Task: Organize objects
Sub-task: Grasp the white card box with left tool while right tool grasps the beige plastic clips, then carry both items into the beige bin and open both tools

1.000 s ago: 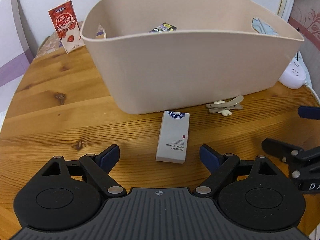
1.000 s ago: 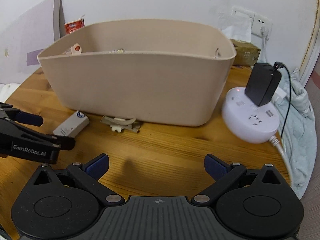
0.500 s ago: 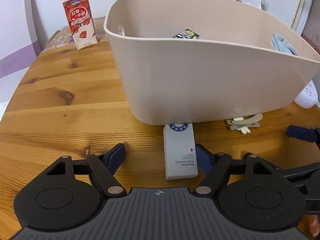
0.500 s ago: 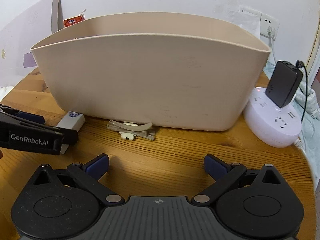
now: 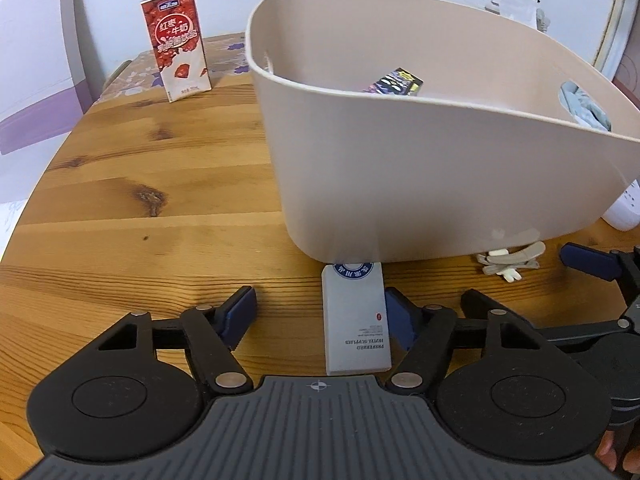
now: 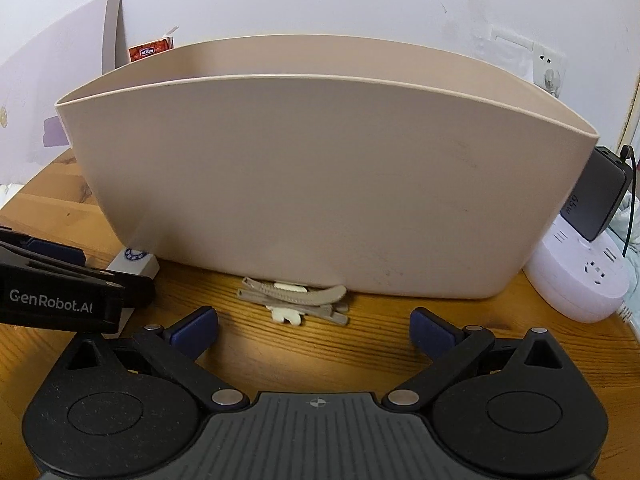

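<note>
A flat white box with a blue seal lies on the wooden table against the beige basket. My left gripper is open around the box, its right finger touching the box's right side and its left finger well apart. A pile of beige hair clips lies at the basket's foot. My right gripper is open just before the clips, not touching them. The clips also show in the left wrist view. The box's end shows in the right wrist view.
A red milk carton stands at the table's back left. A dark snack packet and grey cloth lie inside the basket. A white round power strip with a black charger sits to the right of the basket.
Both grippers have moved forward and lower toward the basket. The left now straddles the white box; the right has closed in on the hair clips.
</note>
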A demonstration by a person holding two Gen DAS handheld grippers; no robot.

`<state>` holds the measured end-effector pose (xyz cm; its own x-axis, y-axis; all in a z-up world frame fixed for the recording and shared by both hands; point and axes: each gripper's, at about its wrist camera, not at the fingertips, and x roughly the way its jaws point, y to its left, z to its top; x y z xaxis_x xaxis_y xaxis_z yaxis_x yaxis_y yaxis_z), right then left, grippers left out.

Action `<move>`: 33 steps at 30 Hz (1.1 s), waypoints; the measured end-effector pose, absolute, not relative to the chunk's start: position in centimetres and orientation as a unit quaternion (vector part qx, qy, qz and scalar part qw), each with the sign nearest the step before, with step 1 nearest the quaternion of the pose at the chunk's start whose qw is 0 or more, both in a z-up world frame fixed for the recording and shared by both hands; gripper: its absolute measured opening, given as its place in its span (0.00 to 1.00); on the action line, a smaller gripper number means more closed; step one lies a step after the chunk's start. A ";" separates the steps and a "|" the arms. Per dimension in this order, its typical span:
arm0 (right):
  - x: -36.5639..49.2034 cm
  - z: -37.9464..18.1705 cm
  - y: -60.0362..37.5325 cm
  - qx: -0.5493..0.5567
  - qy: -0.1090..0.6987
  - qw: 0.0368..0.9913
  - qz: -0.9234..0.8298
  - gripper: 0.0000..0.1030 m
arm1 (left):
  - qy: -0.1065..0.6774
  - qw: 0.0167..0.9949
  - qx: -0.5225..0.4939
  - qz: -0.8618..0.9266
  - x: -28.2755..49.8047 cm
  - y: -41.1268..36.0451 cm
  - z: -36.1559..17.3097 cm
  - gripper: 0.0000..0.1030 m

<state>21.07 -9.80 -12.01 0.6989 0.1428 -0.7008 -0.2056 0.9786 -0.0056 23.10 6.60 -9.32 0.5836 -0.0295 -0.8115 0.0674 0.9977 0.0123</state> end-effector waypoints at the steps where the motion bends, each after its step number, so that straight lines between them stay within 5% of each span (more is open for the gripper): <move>1: 21.1 -12.1 -9.7 -0.041 0.375 0.922 0.093 1.00 | 0.455 0.890 0.021 -0.026 23.1 6.7 -9.3 0.67; 7: 21.0 -12.1 -9.3 -0.041 0.368 0.925 0.090 0.97 | 0.457 0.889 0.020 -0.029 23.5 7.1 -9.2 0.63; 15: 20.5 -11.2 -9.5 -0.036 0.363 0.927 0.088 0.53 | 0.459 0.888 0.024 -0.034 23.1 7.5 -8.9 0.31; 33: 16.6 -7.3 -12.6 -0.003 0.356 0.928 0.108 0.53 | 0.446 0.893 0.033 -0.041 18.9 6.7 -6.1 0.30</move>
<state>16.56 -12.65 -7.31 0.7230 0.1987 -0.6616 -0.2031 0.9766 0.0714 18.86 6.74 -6.05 0.5984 -0.0443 -0.8000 0.1036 0.9944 0.0224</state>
